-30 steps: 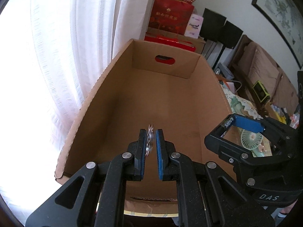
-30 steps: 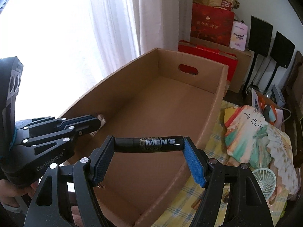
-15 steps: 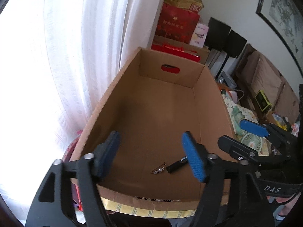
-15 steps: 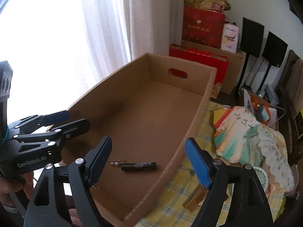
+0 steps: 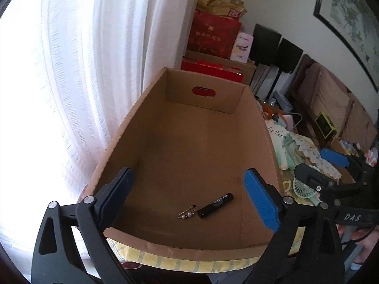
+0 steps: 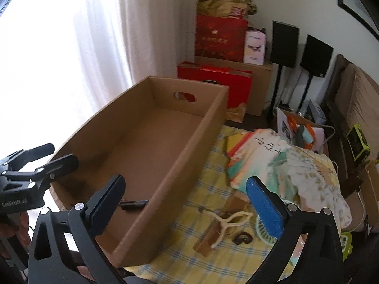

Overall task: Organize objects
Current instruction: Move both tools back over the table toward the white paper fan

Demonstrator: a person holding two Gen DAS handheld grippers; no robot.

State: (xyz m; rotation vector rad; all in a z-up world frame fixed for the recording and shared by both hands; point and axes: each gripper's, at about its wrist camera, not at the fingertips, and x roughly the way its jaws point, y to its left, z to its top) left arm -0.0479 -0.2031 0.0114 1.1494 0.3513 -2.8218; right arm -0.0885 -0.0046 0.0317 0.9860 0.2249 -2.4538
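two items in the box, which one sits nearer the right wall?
The black tube, lettered MEN'S. It lies right of the pearl hair clip, which is smaller and metallic.

Left wrist view looks down into the cardboard box from close above its near edge, facing the far handle wall. Right wrist view sits nearby, over the box's near right corner. Both share the box interior.

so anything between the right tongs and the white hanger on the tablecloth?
Nothing visible. The right tongs are open above the tablecloth, and the hanger lies uncovered between them in the right wrist view, on a brown cardboard piece, clear of the box wall.
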